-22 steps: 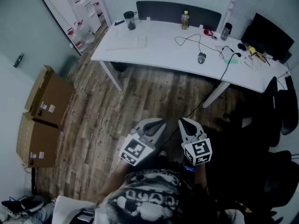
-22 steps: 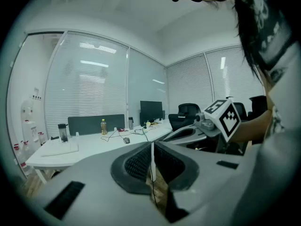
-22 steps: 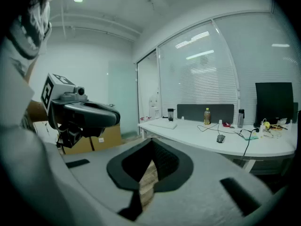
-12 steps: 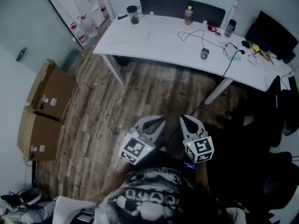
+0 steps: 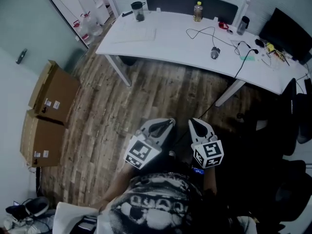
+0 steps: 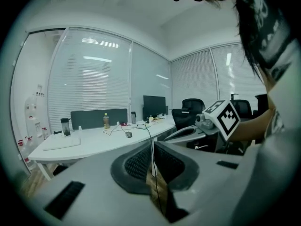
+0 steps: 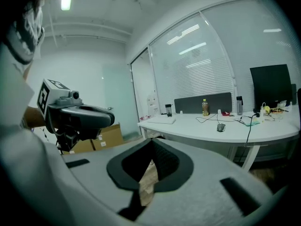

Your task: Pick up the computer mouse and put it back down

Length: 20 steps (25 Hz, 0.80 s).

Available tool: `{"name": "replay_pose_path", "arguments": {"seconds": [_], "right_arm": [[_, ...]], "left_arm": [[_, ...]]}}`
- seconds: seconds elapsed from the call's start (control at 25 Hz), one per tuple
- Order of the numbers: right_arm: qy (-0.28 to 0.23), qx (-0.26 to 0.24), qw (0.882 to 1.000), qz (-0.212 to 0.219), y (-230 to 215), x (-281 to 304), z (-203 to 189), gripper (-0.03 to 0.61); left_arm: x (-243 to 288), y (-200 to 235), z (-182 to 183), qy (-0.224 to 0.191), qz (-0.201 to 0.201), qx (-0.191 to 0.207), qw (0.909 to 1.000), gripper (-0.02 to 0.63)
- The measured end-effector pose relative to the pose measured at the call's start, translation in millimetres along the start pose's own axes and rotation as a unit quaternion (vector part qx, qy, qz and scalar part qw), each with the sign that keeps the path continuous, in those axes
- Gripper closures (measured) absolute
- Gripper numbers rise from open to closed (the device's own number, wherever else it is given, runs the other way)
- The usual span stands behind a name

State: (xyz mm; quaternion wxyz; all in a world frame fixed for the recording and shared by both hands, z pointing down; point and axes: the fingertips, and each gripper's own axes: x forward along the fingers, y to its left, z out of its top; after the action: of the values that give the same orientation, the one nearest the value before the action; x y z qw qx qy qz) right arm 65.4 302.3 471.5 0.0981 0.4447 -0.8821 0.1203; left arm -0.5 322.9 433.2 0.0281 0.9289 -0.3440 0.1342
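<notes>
A: In the head view, where is the computer mouse (image 5: pixel 215 53) lying?

B: It is sitting on the white desk (image 5: pixel 161 43) in the upper right of the frame, with its cable looping away behind it. A bottle (image 5: pixel 197 11) is standing further back and a dark monitor (image 5: pixel 287 35) is standing at the far right.

A: And the 2 tools?

B: The left gripper (image 5: pixel 165 125) and the right gripper (image 5: pixel 196 124) are hanging side by side at the lower middle, over the wood floor (image 5: pixel 122 111), well apart from the desk. 2 cardboard boxes (image 5: pixel 48 101) are sitting at the left edge.

A: What is the left gripper view showing?

B: Its jaws are pressing together, pad against pad, with nothing between them. The mouse is showing small on the desk, just left of centre and above the jaw tips. The right gripper's marker cube is showing at the right.

A: And the right gripper view?

B: Its jaws are also meeting at the tips, gripping nothing. The mouse is lying on the desk at the middle right, far beyond them.
</notes>
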Motion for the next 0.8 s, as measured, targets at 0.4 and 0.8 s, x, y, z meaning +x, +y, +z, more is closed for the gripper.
{"name": "replay_pose_path", "arguments": {"seconds": [0.4,0.8], "right_arm": [[0.011,0.023,0.997,-0.068,-82.4,43.6,7.9,0.584],[0.025,0.038,0.993,-0.108,-172.0,148.3,56.1,0.584]], "left_arm": [[91.8,50.0,8.6,-0.006,-0.064,0.005,0.9979,0.597],[194.4,169.8,48.3,-0.02,-0.096,0.009,0.9952,0.597]]}}
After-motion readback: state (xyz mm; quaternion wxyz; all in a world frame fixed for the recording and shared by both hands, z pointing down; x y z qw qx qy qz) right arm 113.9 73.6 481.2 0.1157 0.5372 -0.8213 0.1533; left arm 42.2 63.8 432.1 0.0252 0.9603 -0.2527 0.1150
